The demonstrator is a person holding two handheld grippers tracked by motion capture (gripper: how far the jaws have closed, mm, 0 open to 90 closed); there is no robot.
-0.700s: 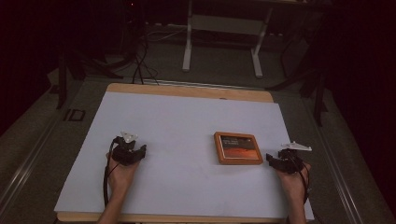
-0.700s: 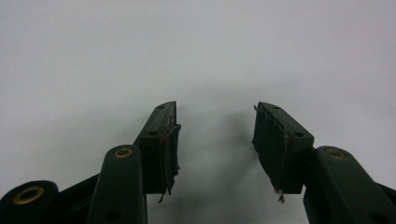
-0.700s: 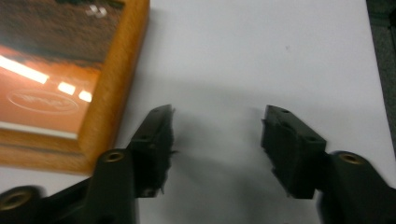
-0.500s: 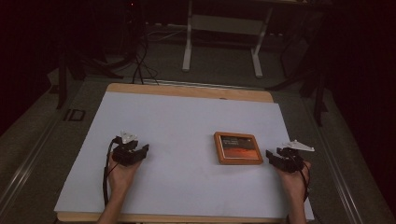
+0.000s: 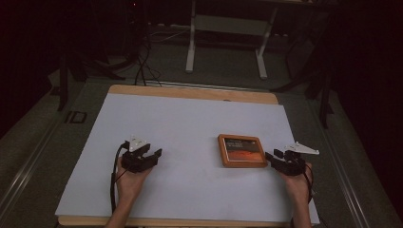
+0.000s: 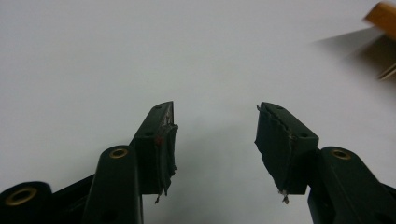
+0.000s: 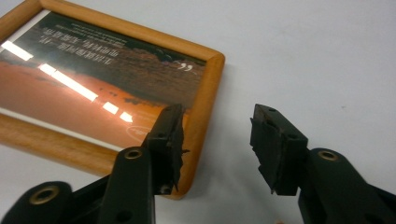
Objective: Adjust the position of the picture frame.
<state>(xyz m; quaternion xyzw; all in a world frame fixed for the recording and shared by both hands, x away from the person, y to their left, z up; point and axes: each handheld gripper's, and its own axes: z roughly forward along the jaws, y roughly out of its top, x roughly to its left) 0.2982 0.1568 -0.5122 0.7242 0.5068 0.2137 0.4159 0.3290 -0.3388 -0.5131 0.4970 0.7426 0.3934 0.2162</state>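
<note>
A wooden picture frame with an orange and dark print lies flat on the white table, right of centre. My right gripper sits just right of it, open and pointing at its right edge. In the right gripper view the frame fills the left side. The gripper has its left jaw over the frame's near corner and its right jaw over bare table. My left gripper rests at the table's left, open. In the left gripper view the gripper has nothing between its jaws, and a corner of the frame shows at top right.
The white sheet covers a wooden tabletop whose far edge shows. Beyond it stand the white legs of a stand and black cables on a dark floor. A black cable trails from the left gripper.
Both grippers have edged inward. The left one moved a little right and nearer. The right one moved slightly left toward the frame.
</note>
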